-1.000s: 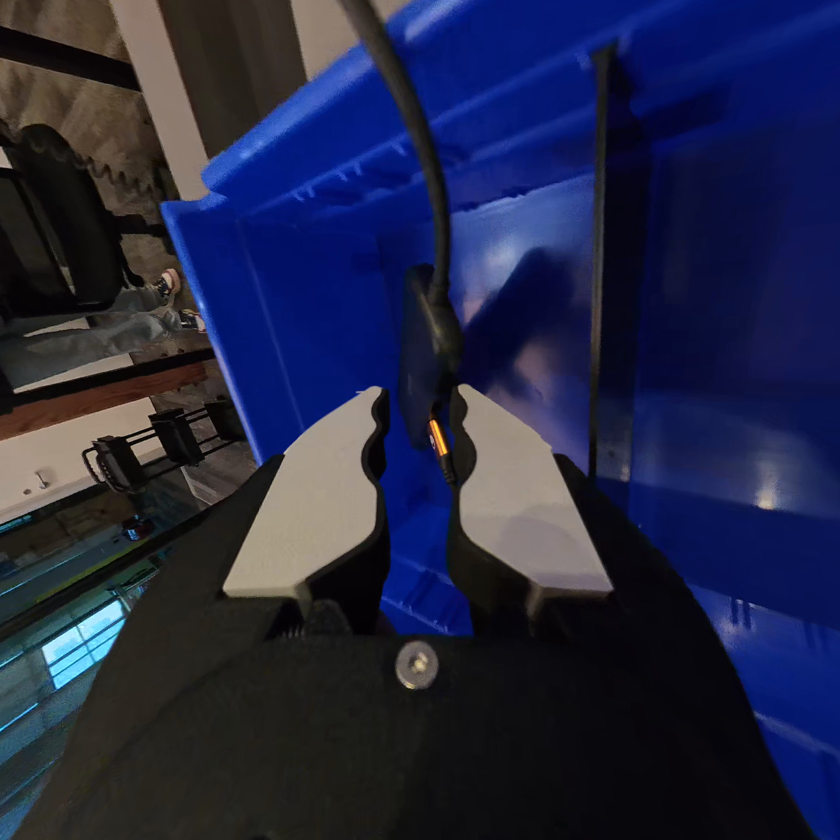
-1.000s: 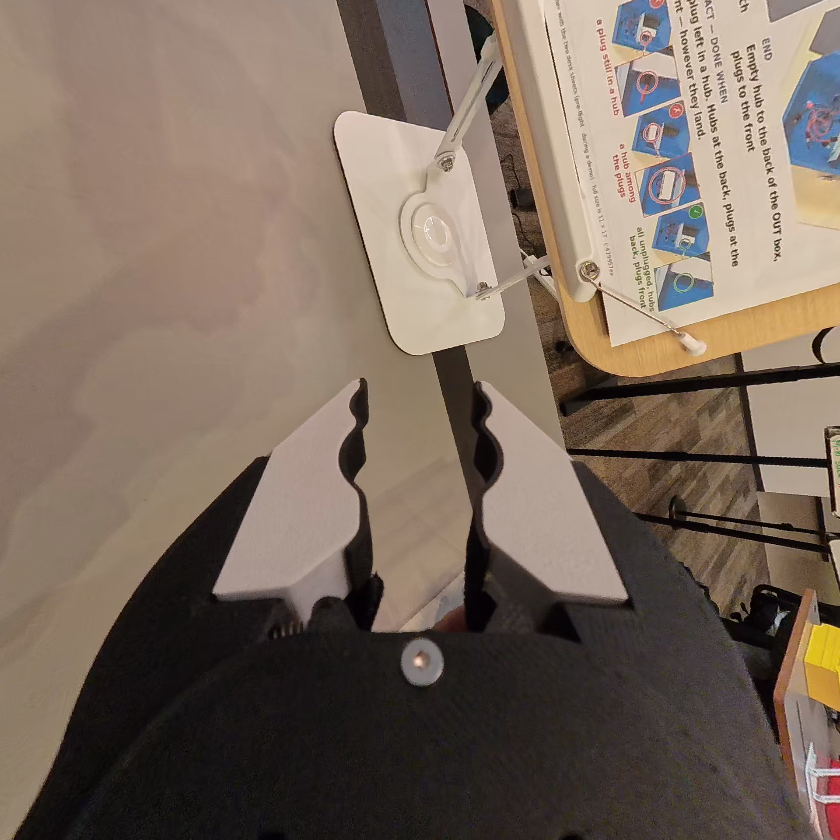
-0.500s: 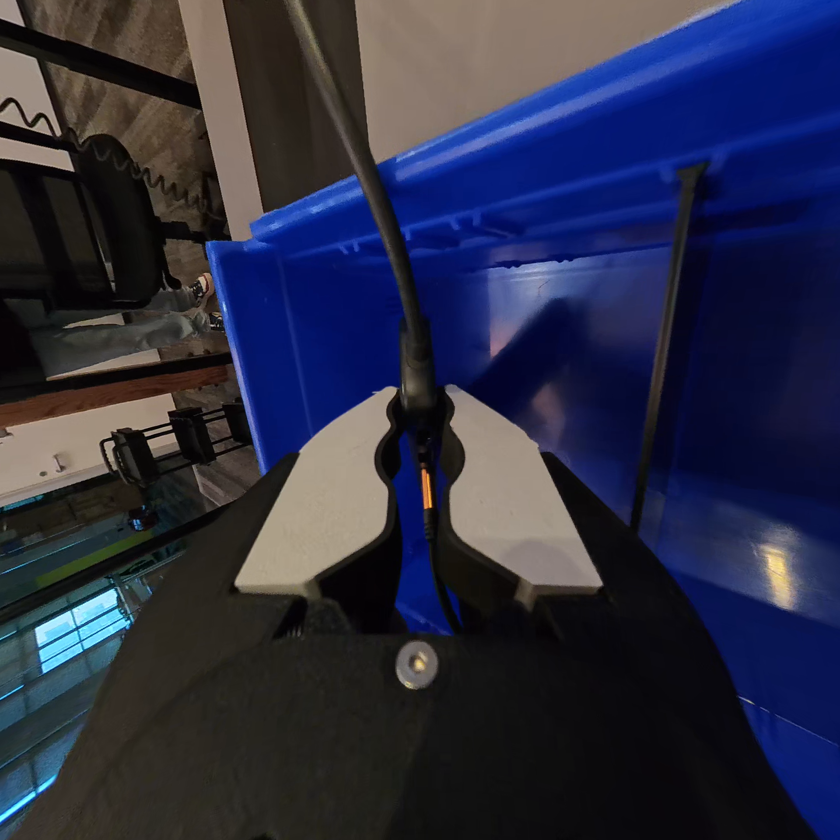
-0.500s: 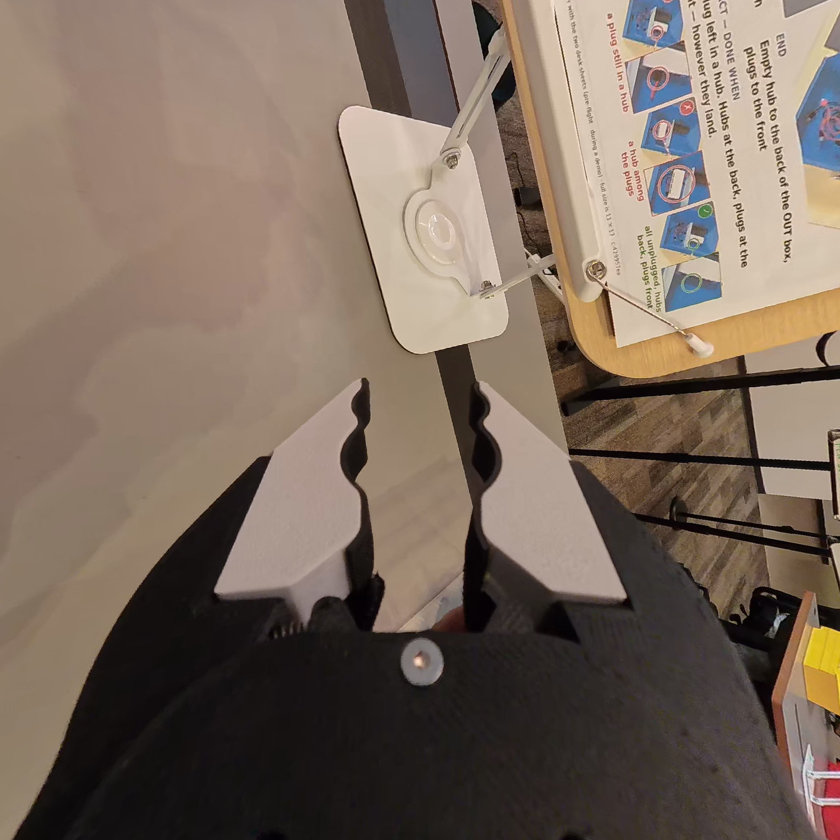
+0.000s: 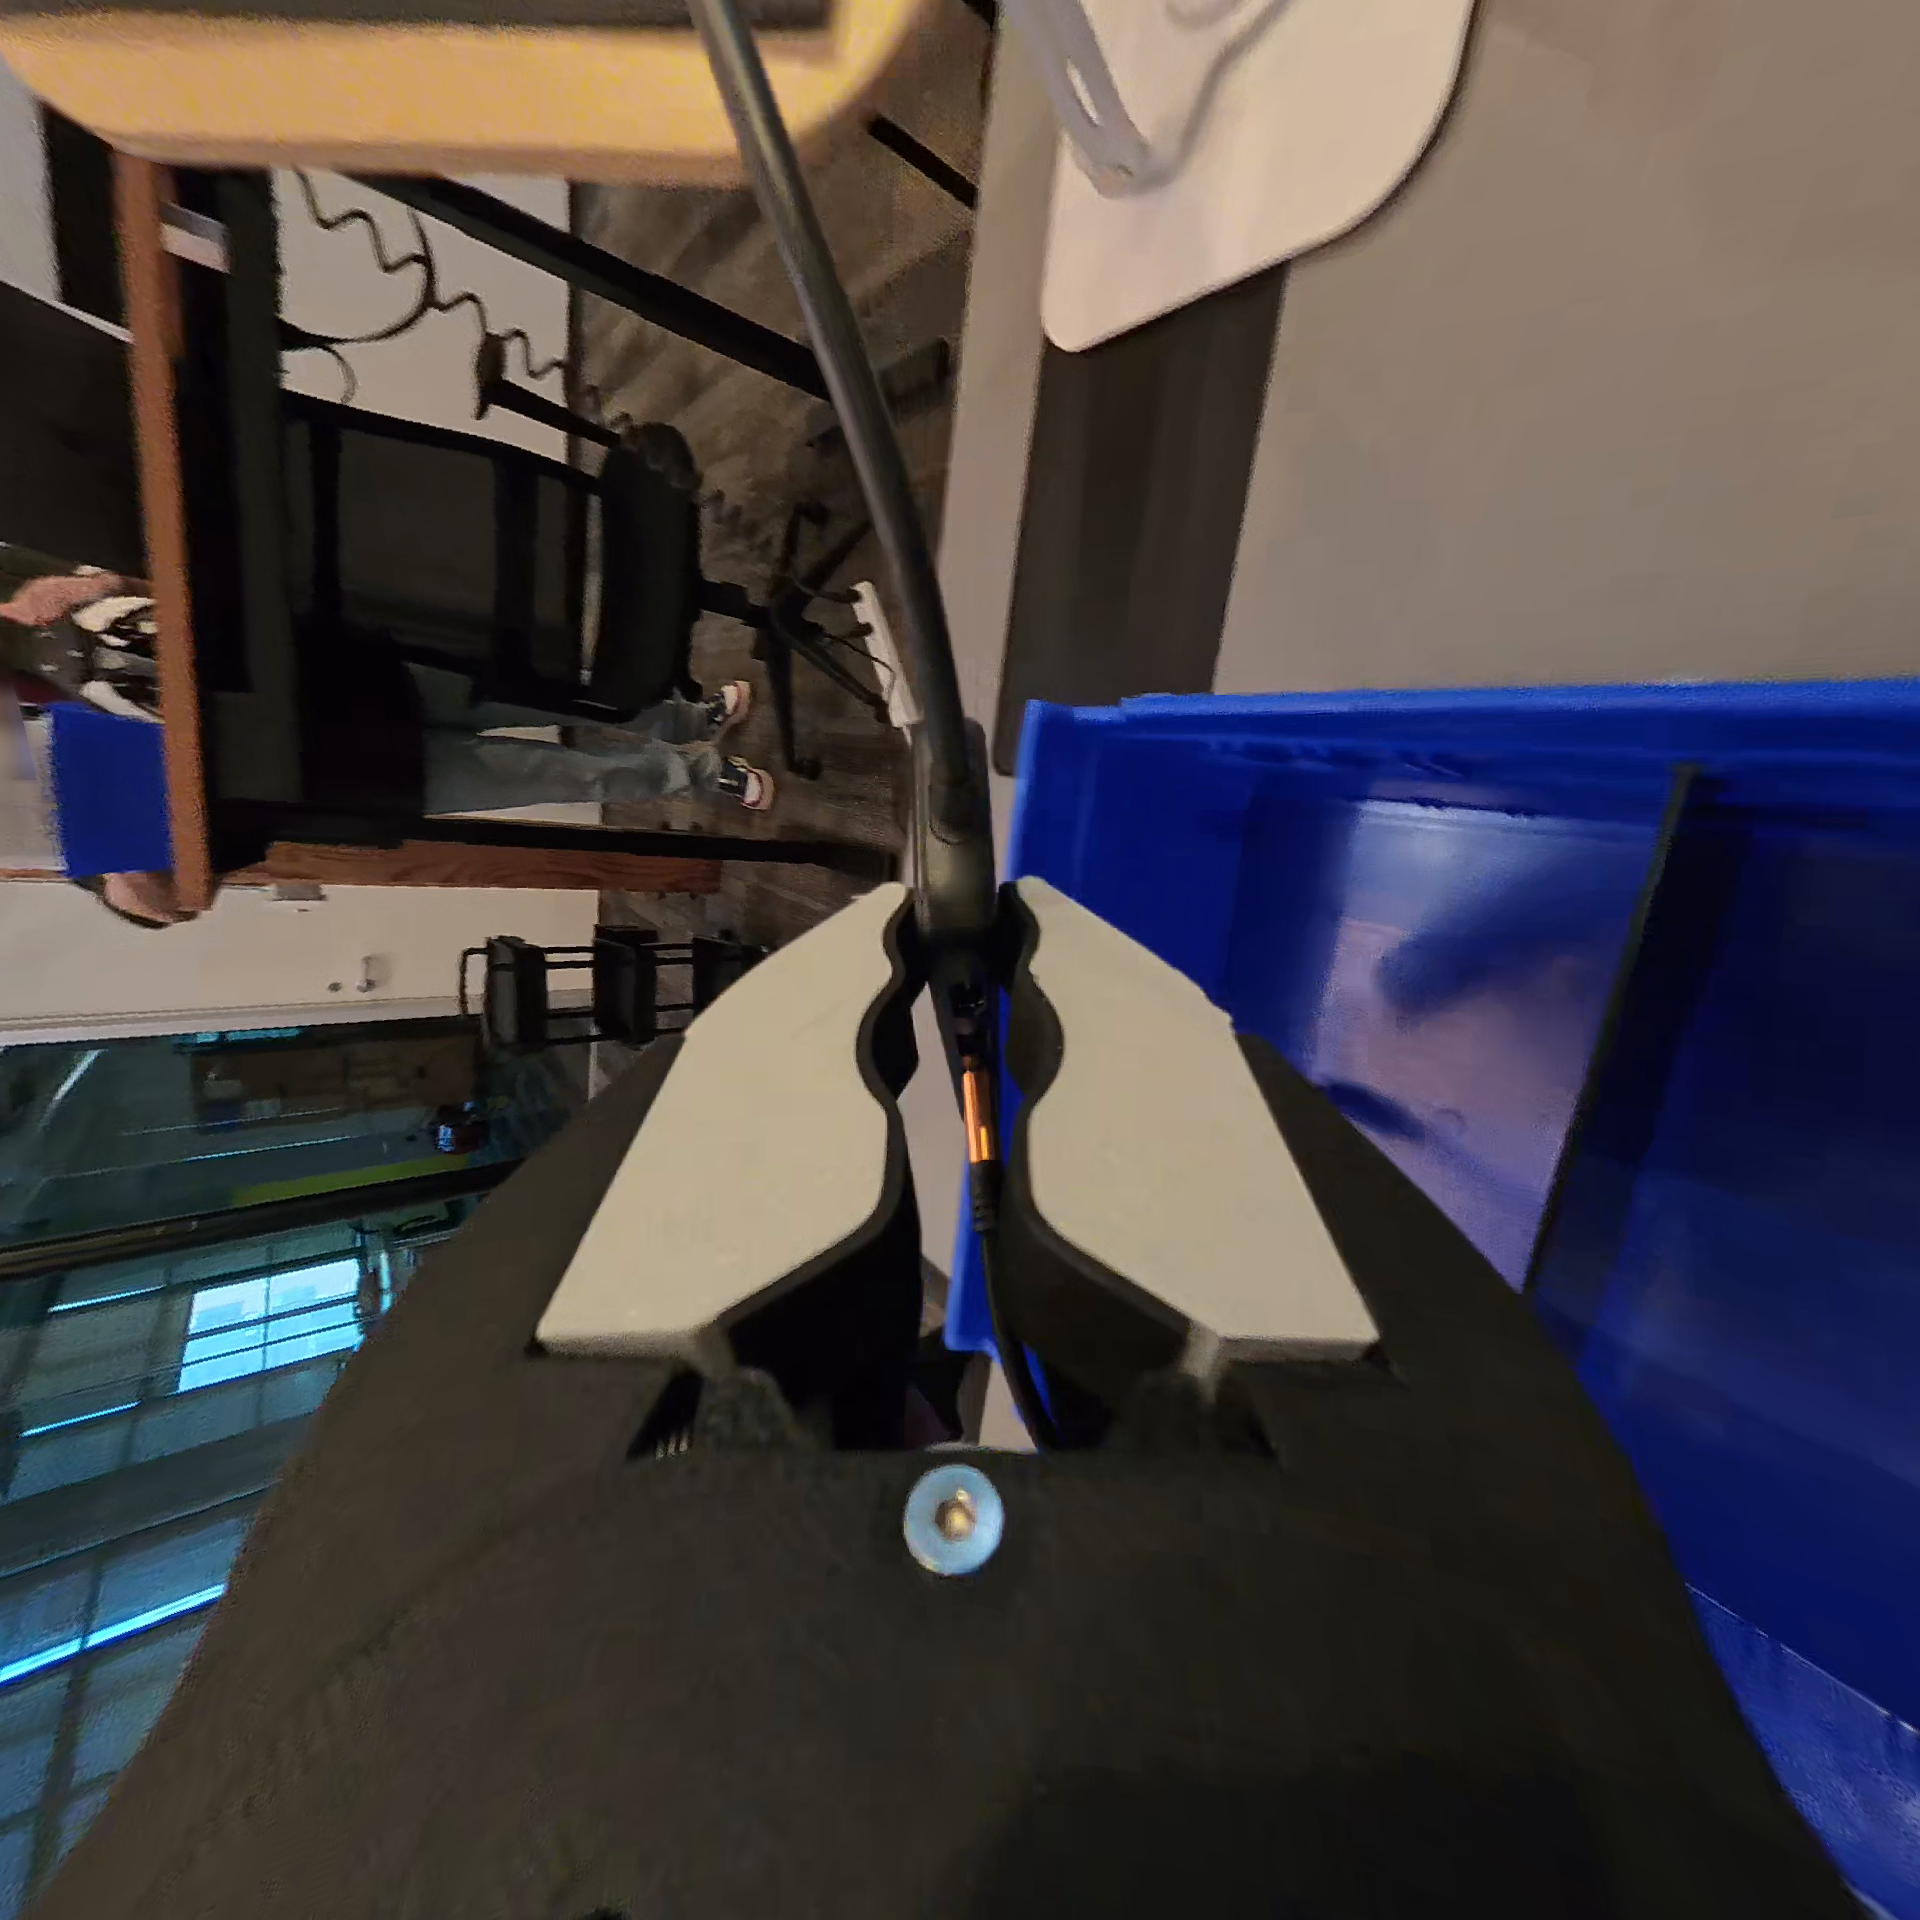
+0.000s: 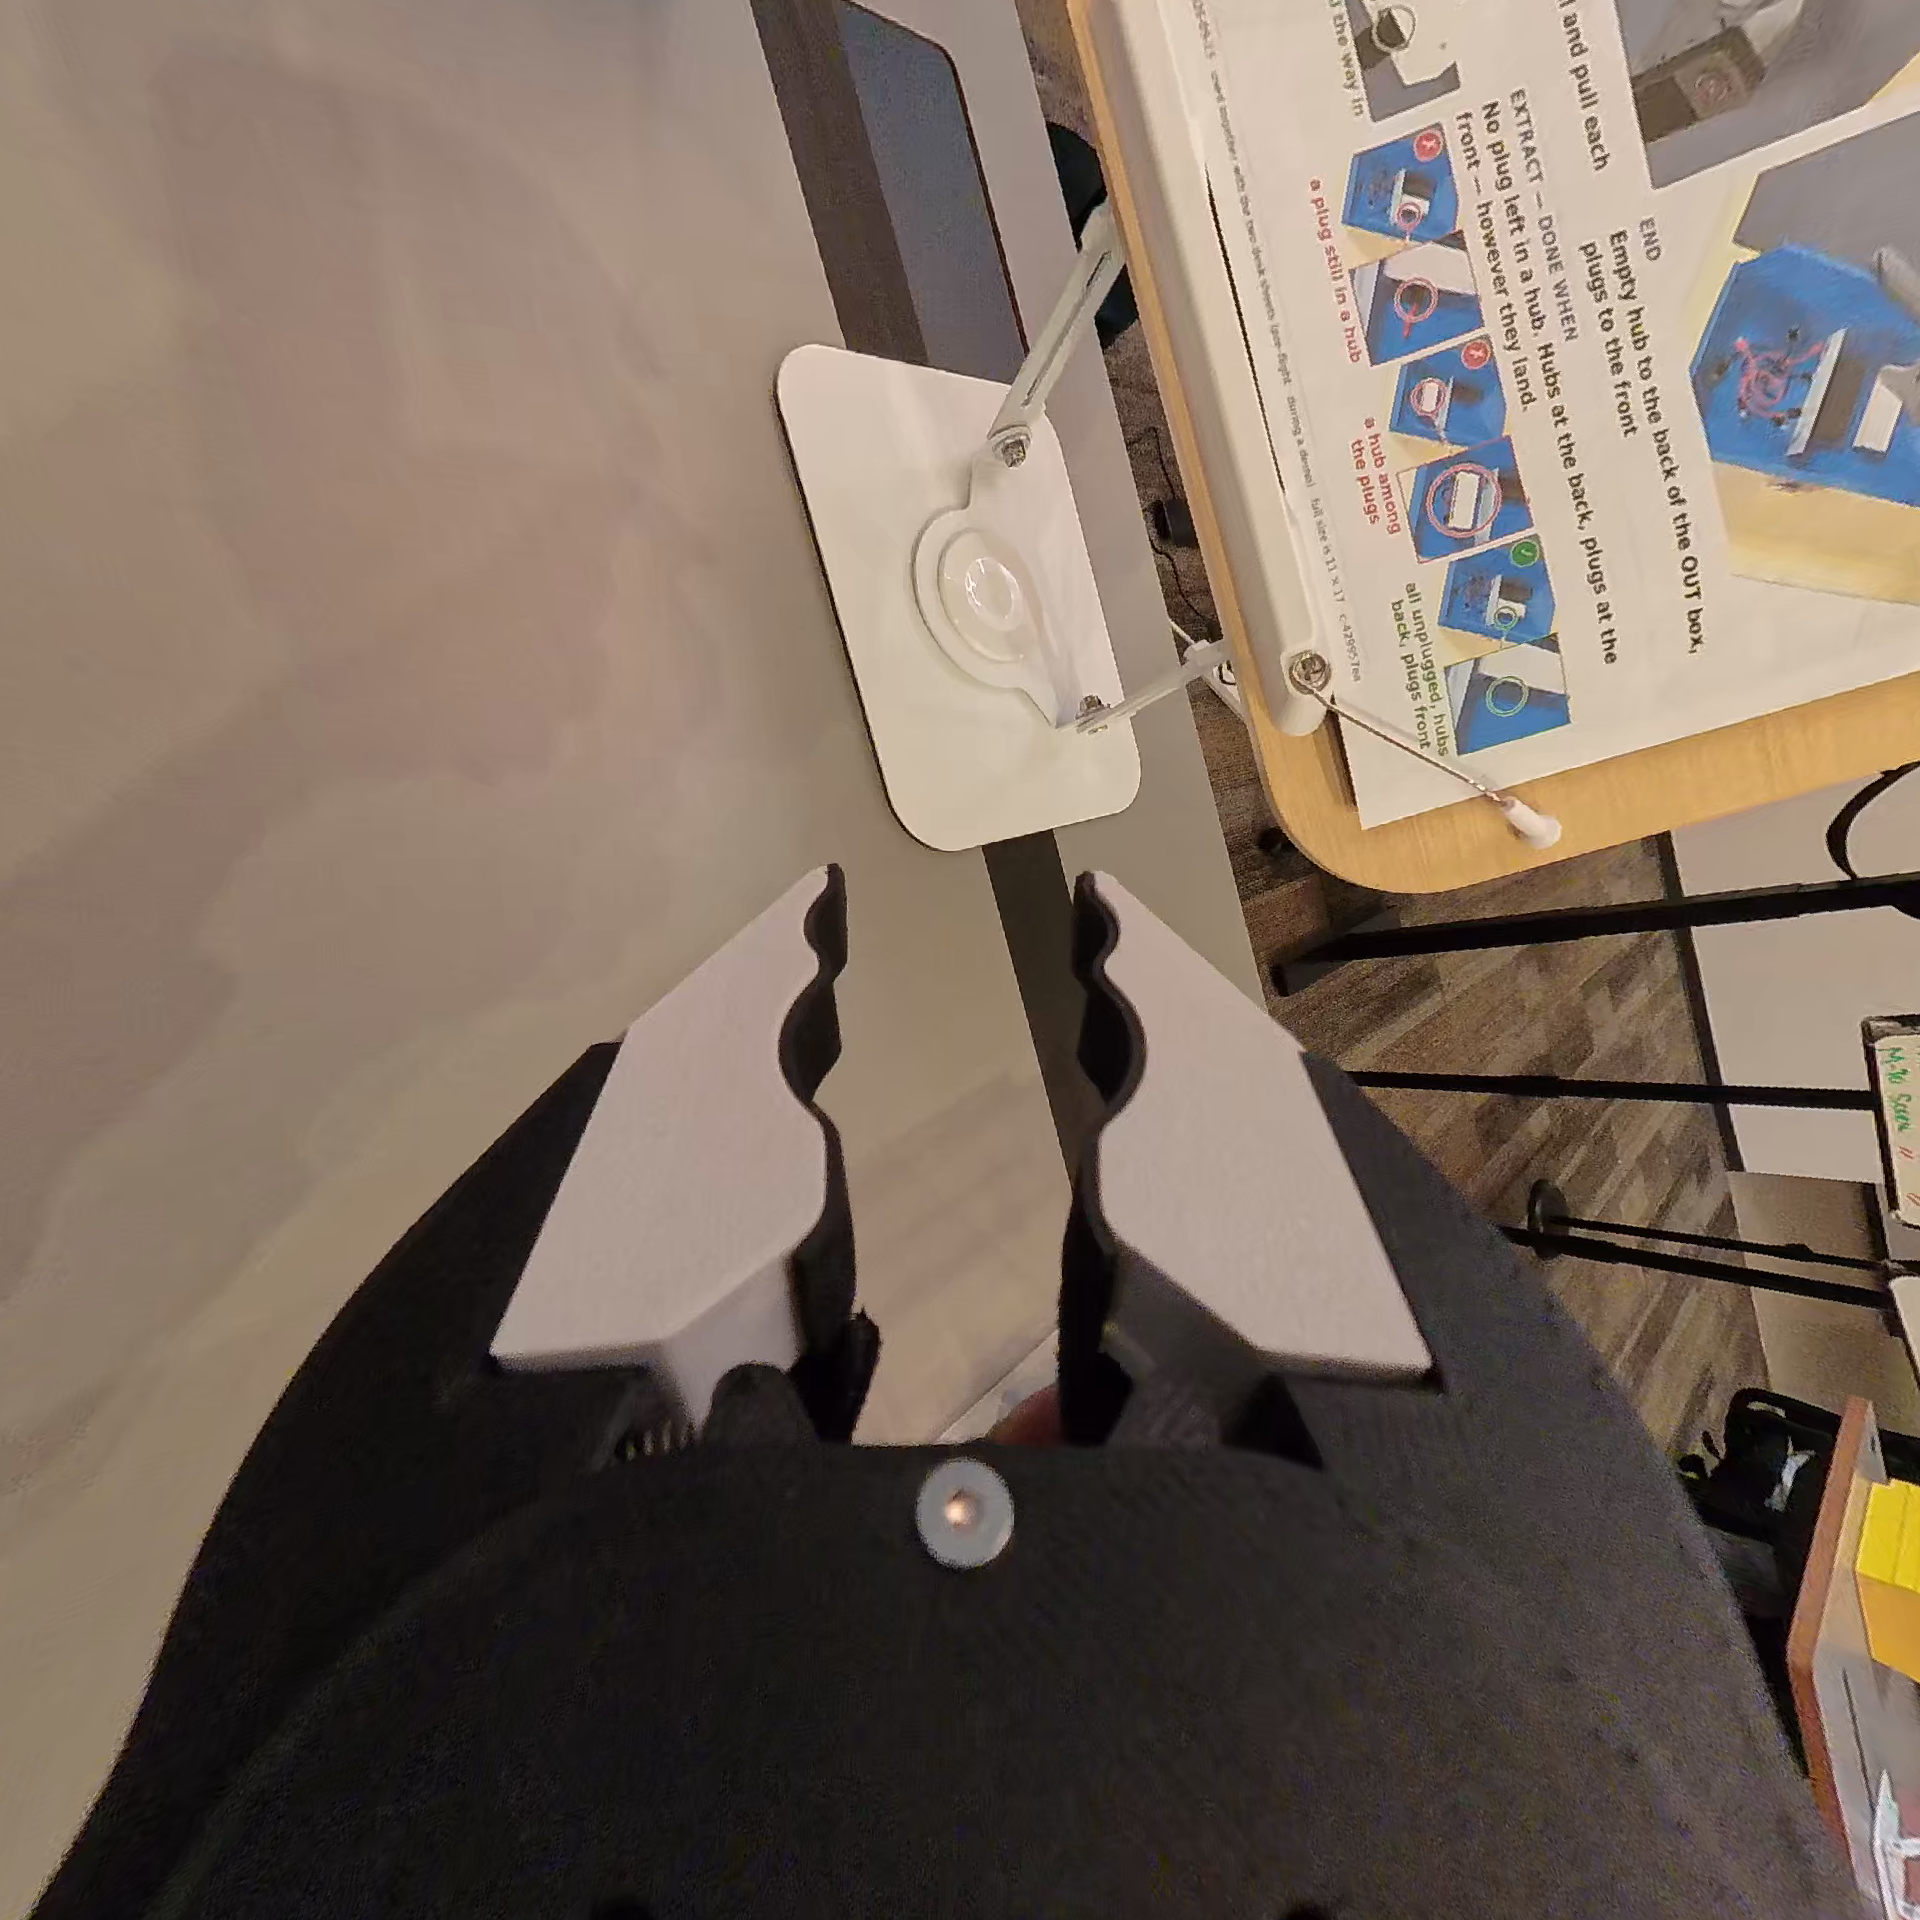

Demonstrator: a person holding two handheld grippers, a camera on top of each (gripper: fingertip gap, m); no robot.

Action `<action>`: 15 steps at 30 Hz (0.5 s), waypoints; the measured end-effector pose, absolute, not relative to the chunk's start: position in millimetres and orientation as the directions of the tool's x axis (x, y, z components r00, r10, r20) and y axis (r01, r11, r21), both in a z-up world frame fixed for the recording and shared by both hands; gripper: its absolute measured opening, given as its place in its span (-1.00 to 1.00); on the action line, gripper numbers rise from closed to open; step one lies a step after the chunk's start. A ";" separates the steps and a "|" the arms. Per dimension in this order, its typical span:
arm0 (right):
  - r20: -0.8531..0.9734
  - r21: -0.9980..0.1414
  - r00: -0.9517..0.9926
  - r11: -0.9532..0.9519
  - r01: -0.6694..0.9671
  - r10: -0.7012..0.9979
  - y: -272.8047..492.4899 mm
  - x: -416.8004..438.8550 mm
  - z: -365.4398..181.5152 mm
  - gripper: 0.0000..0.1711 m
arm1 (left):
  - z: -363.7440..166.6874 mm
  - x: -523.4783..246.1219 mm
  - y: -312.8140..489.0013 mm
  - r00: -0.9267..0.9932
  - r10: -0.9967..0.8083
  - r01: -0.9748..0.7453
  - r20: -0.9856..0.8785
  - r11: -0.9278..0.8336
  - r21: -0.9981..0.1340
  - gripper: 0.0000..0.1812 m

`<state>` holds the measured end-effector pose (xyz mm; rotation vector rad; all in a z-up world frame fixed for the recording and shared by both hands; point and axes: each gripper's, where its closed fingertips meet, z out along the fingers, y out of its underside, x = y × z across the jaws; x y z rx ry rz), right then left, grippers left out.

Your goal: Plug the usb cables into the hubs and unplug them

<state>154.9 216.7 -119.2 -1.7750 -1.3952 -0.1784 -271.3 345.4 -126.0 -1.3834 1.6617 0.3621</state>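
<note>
The left tongs (image 5: 958, 914) are pinched shut at the tips on the moulded end of a black usb cable (image 5: 831, 343), gripping it just where the thick strain relief meets the plug body. A slim orange-banded connector (image 5: 977, 1117) and a thinner black lead run back between the two grey fingers (image 5: 758, 1143) toward the black housing. The cable rises from the grip and curves up and left, out of the top of the left wrist view, well clear of any hub; none shows in either view. Just to the right of the tongs stands a blue plastic bin (image 5: 1558, 1039), its rim level with the fingertips and a dark upright divider (image 5: 1600, 1018) crossing its glossy inner wall. Beyond the bin lies a pale grey surface (image 5: 1558, 468), a white base plate (image 5: 1247, 177) at its far edge. Farther off, an office chair (image 5: 623, 582) and the legs of a person (image 5: 582, 769) show against a wood-patterned floor.

The right tongs (image 6: 956, 894) are parted by a clear gap and hold nothing, poised over the same grey surface (image 6: 364, 520). Ahead of their tips sits the white base plate (image 6: 935, 603), with thin metal arms reaching to a tilted wooden board (image 6: 1455, 831) that carries a printed instruction sheet (image 6: 1558, 416). Black stand legs (image 6: 1610, 904) cross the floor beyond.
</note>
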 end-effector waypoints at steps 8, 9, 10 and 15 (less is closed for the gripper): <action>0.590 -0.533 0.370 0.003 0.846 0.717 213.4 154.2 -110.2 -0.51 | -40.6 -253.1 332.2 0.083 -0.493 -0.872 -0.866 0.385 -0.302 -0.85; 0.594 -0.536 0.371 0.006 0.844 0.714 212.8 154.4 -108.2 -0.51 | -29.6 -249.0 329.5 0.080 -0.476 -0.870 -0.876 0.395 -0.295 -0.85; 0.596 -0.539 0.372 0.011 0.842 0.711 212.0 154.3 -106.0 -0.51 | -17.5 -244.0 326.4 0.080 -0.456 -0.867 -0.886 0.407 -0.288 -0.85; 0.614 -0.556 0.371 0.048 0.830 0.697 204.8 150.7 -91.7 -0.51 | 52.2 -199.4 297.3 0.132 -0.393 -0.800 -0.910 0.500 -0.332 -0.85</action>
